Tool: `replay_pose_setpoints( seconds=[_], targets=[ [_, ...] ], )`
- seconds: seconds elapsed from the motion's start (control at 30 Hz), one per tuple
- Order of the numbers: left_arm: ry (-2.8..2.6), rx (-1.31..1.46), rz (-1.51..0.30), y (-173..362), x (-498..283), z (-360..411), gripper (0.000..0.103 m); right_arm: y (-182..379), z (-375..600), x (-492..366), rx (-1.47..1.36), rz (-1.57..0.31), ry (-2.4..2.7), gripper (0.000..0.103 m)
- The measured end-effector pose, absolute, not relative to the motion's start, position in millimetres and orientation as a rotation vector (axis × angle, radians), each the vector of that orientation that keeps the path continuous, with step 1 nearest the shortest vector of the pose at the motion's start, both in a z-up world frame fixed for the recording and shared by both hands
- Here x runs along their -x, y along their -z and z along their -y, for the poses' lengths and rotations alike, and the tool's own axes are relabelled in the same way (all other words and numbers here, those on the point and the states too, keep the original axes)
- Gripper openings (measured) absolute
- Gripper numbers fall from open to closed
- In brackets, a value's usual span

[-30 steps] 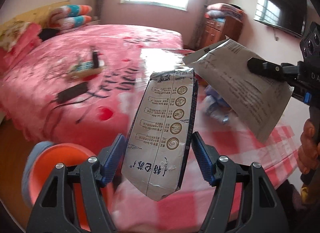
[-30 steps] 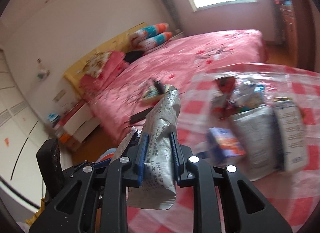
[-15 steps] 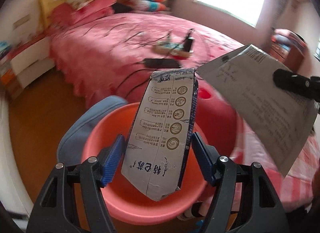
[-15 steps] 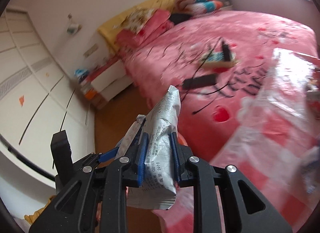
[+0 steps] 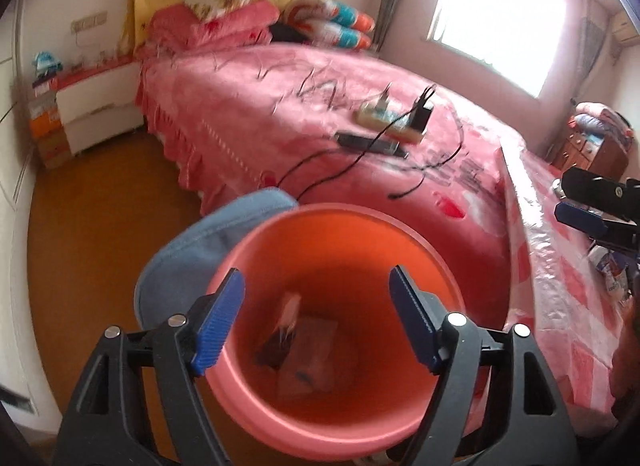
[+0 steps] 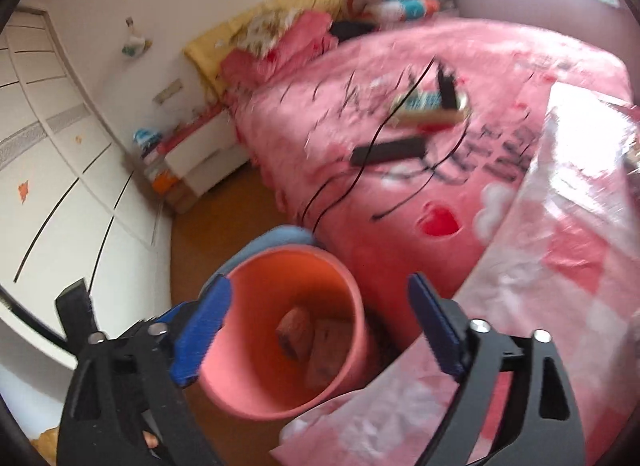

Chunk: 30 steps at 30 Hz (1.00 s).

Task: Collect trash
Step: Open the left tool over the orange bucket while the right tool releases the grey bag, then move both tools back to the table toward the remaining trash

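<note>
Fingers (image 5: 412,326) now empty, both packets (image 5: 304,346) in bucket (image 5: 340,221).

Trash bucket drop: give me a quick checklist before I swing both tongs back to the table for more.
1. Left tongs empty: ok, jaws opening, nothing between them.
2. Right tongs empty: ok, jaws opening, nothing between them.
3. Wrappers inside the pink bucket: ok, lying at the bottom.
4. Bucket upright: ok.
5. Nothing caught on the rim: ok in both views.
6. More trash left on the checked tablecloth: cannot tell, only a blurred edge shows.
</note>
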<state>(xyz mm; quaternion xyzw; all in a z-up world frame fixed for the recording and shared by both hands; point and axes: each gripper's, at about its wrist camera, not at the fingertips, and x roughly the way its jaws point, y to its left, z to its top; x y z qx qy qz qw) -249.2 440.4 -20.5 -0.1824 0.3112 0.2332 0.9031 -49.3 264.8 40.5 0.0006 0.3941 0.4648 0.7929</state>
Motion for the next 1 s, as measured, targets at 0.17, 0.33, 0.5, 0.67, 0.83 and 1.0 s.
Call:
replay_pose_setpoints(
  seconds=[0.17,0.33,0.5,0.67,0.83,1.0],
  targets=[
    [-0.448,0.311,-0.586,9.2,244.8,-425.6,0.081,-56.1,-244.0,58.3,-0.032,-0.718,-0.990,0.098],
    [-0.424,0.264,-0.630,-3.7,229.3,-409.2,0.081,-70.9,-219.4,67.3,-0.054,-0.636,-0.967,0.098],
    [-0.428,0.267,-0.635,-19.7,217.5,-392.1,0.081,-80.6,-186.9,71.3,-0.060,-0.577,-0.925,0.098],
    [-0.429,0.279,-0.664,-26.6,208.0,-374.8,0.081,-76.2,-154.2,68.0,-0.092,-0.573,-0.892,0.098],
    [-0.393,0.259,-0.682,-32.7,199.4,-353.2,0.081,-71.1,-134.2,69.9,-0.039,-0.556,-0.854,0.098],
    [-0.347,0.265,-0.704,-36.1,189.0,-331.8,0.081,-65.6,-114.1,69.8,-0.025,-0.557,-0.808,0.098]
  ],
)
